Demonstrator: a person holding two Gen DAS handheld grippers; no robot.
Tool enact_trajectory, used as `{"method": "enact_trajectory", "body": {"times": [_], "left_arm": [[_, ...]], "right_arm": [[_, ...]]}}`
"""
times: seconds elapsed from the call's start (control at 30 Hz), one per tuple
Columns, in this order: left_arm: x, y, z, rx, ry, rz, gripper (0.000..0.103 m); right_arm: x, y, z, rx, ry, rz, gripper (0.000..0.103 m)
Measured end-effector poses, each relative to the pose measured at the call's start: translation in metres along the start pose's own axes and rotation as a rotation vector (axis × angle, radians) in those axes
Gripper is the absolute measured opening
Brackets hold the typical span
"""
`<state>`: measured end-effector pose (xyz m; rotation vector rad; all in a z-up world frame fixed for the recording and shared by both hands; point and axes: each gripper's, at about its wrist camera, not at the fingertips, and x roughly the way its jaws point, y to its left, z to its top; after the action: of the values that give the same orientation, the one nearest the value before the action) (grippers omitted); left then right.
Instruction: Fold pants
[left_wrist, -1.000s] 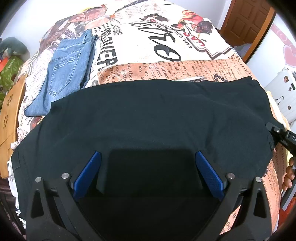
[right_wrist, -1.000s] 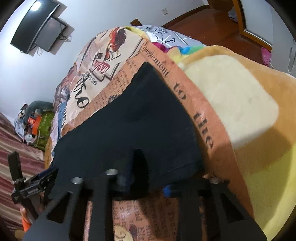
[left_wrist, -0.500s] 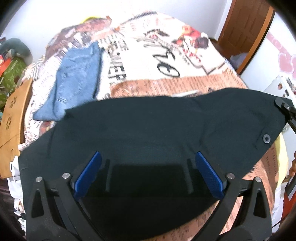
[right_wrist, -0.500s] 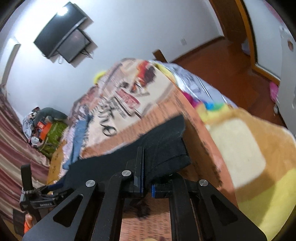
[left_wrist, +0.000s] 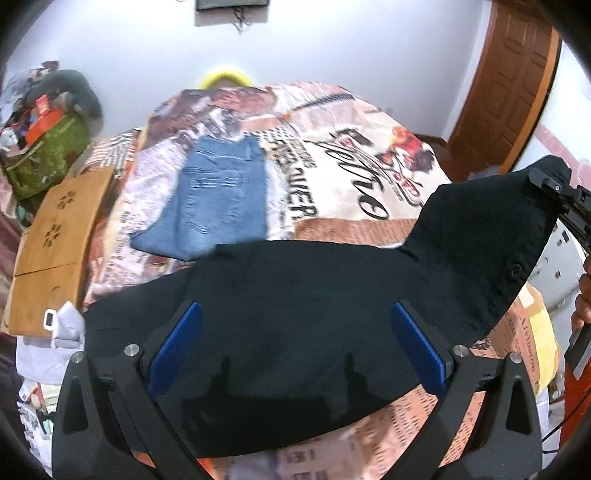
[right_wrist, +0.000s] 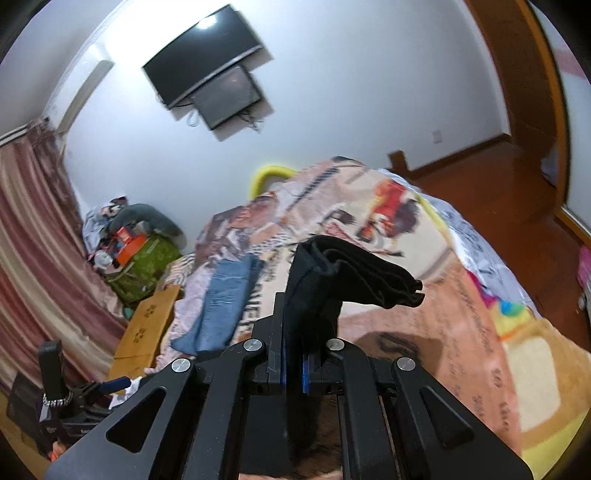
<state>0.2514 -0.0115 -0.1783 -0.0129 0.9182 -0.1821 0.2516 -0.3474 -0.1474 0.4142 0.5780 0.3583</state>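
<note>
Your black fabric pants (left_wrist: 303, 314) hide the near part of the newspaper-print bed cover (left_wrist: 354, 192). The folded blue denim jeans (left_wrist: 221, 199) look blurred. Between your right jaws, the cloth's edge is not visible.

The black pants (left_wrist: 295, 317) covered the near half of the bed (left_wrist: 343, 177), their right end raised off it and blocking the right side. Folded blue jeans (left_wrist: 218, 206) occupied the far left. Bare bedspread lay open far right, and a wooden board (left_wrist: 55, 236) bounded the left edge.
</note>
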Motion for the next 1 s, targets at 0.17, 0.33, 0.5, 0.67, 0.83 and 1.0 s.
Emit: {"method": "enact_trajectory", "body": {"times": [0.17, 0.33, 0.5, 0.67, 0.83, 1.0], "left_arm": [[-0.012, 0.026, -0.008, -0.043, -0.029, 0.020, 0.102], [-0.016, 0.048, -0.017, -0.084, -0.033, 0.029, 0.102], [-0.020, 0.064, -0.027, -0.123, -0.034, 0.029, 0.102], [-0.021, 0.077, -0.035, -0.149, -0.025, 0.042, 0.102], [-0.021, 0.088, -0.042, -0.184, -0.012, 0.050, 0.102], [-0.020, 0.092, -0.042, -0.195, -0.006, 0.062, 0.102]], "right_arm": [[0.027, 0.035, 0.001, -0.060, 0.047, 0.064, 0.005], [0.063, 0.070, -0.017, -0.114, 0.156, 0.131, 0.005], [0.101, 0.104, -0.054, -0.199, 0.305, 0.171, 0.005], [0.134, 0.128, -0.100, -0.273, 0.472, 0.183, 0.005], [0.153, 0.137, -0.141, -0.334, 0.638, 0.153, 0.009], [0.148, 0.135, -0.148, -0.349, 0.708, 0.159, 0.018]]}}
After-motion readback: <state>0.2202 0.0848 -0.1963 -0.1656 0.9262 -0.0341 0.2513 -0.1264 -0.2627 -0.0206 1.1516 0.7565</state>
